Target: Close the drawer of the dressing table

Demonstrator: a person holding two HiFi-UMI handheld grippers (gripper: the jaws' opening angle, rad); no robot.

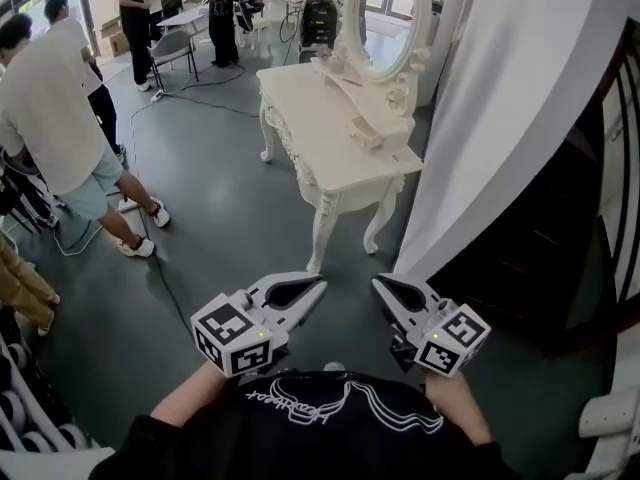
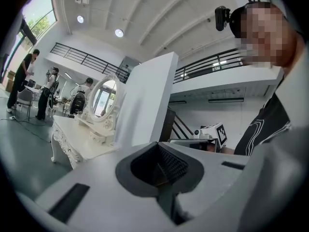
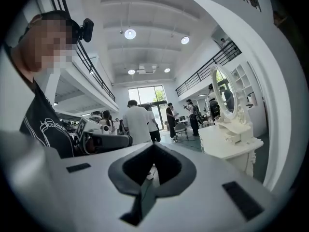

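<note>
Ornate cream dressing table (image 1: 320,108) with oval mirror (image 1: 385,18) stands upright.

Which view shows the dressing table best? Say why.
The head view: the dressing table shows from above, top, legs and mirror. The left gripper view shows it small at left; the right gripper view, its end at right.

I get bright, even light: daylight through the far windows (image 3: 145,92), plus round ceiling lamps (image 3: 129,33). Shadows under the desk (image 1: 320,108) are soft. Both gripper views bulge, with dark vignetted corners and a blurry near foreground
</note>
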